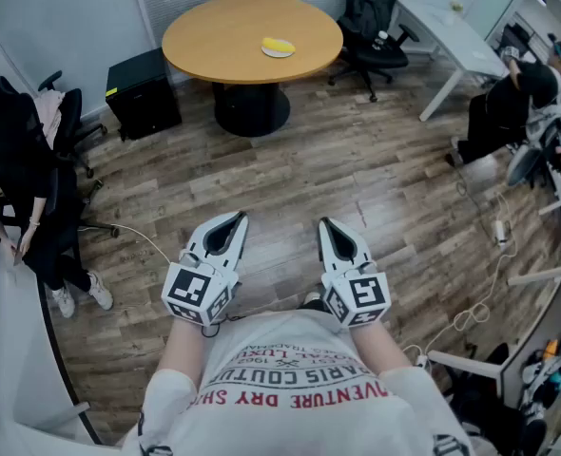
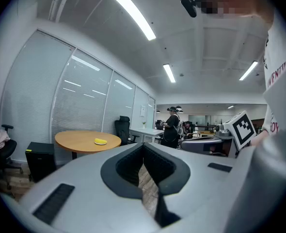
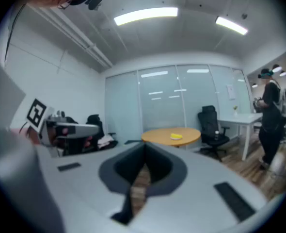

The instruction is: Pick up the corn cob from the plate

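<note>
Wood-plank floor (image 1: 357,179) fills most of the head view, with one round table (image 1: 214,36) at top centre. One plate (image 1: 279,53) sits on it, and one yellow cob (image 1: 279,45) lies on the plate, well apart from both tools. Down at bottom centre, the left gripper (image 1: 234,218) and the right gripper (image 1: 325,224) are tucked close to the person's shirt (image 1: 299,378). Both are clenched with nothing in them.

Left gripper view: the jaws are pinched together at the tips and empty, with just a sliver of floor showing behind them. The table (image 2: 75,139) is at middle left, and the cob (image 2: 101,141) is a tiny yellow blob on it.

Right gripper view: same deal, jaws closed on nothing. The table (image 3: 157,136) sits just above the jaw tips at centre frame, with the cob (image 3: 176,136) on its right half.

Handling guess, since it's too small to tell much: a cob should be light and firm, not fragile, but it's round, so it'll want to roll or squirt out. Bumpy kernels should help the grip a bit. I'd open up wide and take it across the middle, the short way, not by the tapered ends. I'd also go easy pressing down, because the plate could skid on that smooth tabletop.

Count: one cob, one plate, one round table, two grippers.
</note>
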The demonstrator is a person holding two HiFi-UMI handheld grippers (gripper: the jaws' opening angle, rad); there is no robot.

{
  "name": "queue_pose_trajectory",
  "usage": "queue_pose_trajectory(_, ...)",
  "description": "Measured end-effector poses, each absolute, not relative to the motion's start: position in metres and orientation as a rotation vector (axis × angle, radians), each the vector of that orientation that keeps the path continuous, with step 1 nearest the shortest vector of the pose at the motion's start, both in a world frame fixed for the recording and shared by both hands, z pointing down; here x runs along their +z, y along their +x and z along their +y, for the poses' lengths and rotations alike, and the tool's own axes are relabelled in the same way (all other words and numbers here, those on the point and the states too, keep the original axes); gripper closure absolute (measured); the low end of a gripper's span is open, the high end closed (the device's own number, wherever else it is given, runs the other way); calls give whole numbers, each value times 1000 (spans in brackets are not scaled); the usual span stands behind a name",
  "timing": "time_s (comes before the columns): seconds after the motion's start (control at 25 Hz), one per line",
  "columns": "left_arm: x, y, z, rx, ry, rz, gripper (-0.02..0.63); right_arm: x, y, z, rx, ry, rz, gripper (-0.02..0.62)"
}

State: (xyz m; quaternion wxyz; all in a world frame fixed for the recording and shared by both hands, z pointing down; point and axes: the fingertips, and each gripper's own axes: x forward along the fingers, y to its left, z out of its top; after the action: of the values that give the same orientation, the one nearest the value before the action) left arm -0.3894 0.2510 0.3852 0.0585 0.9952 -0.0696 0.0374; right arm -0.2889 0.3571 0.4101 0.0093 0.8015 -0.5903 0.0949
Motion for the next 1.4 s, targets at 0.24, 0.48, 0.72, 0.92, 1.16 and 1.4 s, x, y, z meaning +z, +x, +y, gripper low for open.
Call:
queue_pose_trajectory(0.24,381,-388,247,86,3026,-206,571,412,-291,352,286,2456,-1837,568)
queue_pose_trajectory(0.48,385,-390,248,88,3022,-190,571,418,-296,351,315,2455,-1837,566)
queue_pose_trajectory(0.72,395,-395,244,123,2996,-202,571,427,-296,353,375,2469,-1812,566)
queue_pose_trajectory(0.92,404,-386,245,134,2980,-225,571,439,-284,352,411,2452,-1810,566)
queue_pose_trajectory(1.16,412,-349,234,152,2979,-310,571,454,-245,335,446,2408,-1881,566)
queue_pose_trajectory(1.4,410,-282,217,128,2962,-432,571,455,-167,313,446,2353,-1968,566)
